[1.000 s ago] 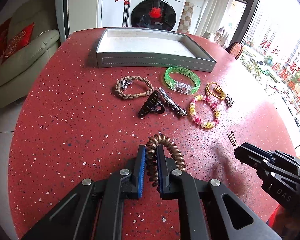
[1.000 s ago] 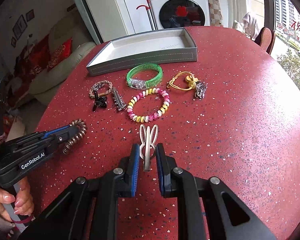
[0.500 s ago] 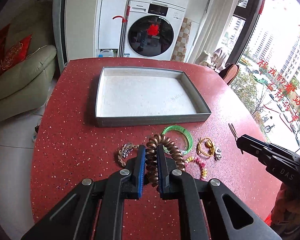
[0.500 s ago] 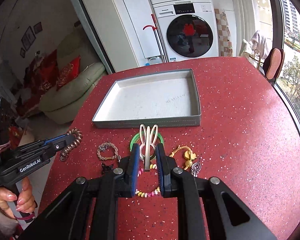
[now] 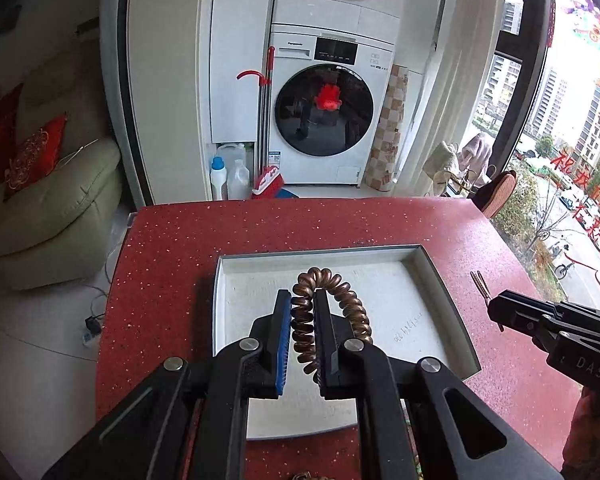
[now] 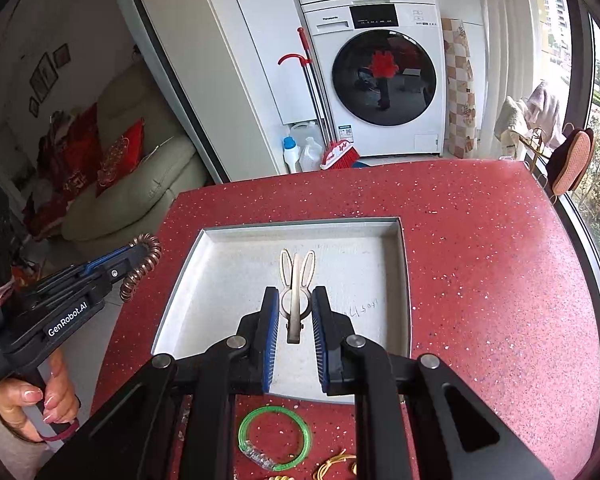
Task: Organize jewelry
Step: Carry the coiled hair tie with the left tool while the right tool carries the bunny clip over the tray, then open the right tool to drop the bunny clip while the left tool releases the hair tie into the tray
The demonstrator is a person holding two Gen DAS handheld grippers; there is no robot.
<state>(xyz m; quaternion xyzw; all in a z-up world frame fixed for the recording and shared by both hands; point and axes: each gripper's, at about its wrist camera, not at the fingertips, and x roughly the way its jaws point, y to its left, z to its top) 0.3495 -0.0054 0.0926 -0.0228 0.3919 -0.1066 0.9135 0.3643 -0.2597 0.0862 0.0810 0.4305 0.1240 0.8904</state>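
Observation:
My left gripper (image 5: 302, 300) is shut on a brown spiral hair tie (image 5: 342, 300) and holds it above the grey tray (image 5: 450, 308) on the red table. My right gripper (image 6: 295, 300) is shut on a silver rabbit-ear hair clip (image 6: 296, 280) and holds it above the same tray (image 6: 180, 292). The left gripper with the hair tie (image 6: 142, 264) shows at the left of the right wrist view. The right gripper with the clip (image 5: 482, 288) shows at the right of the left wrist view. The tray looks bare inside.
A green bangle (image 6: 274, 440) and a yellow cord bracelet (image 6: 336, 466) lie on the red table (image 6: 480, 272) in front of the tray. A washing machine (image 6: 384, 76), a sofa (image 6: 140, 184) and a chair (image 6: 572, 160) stand beyond the table.
Both grippers have risen from the table and moved forward over the tray, each still holding its item. The other jewelry has dropped out of the left wrist view.

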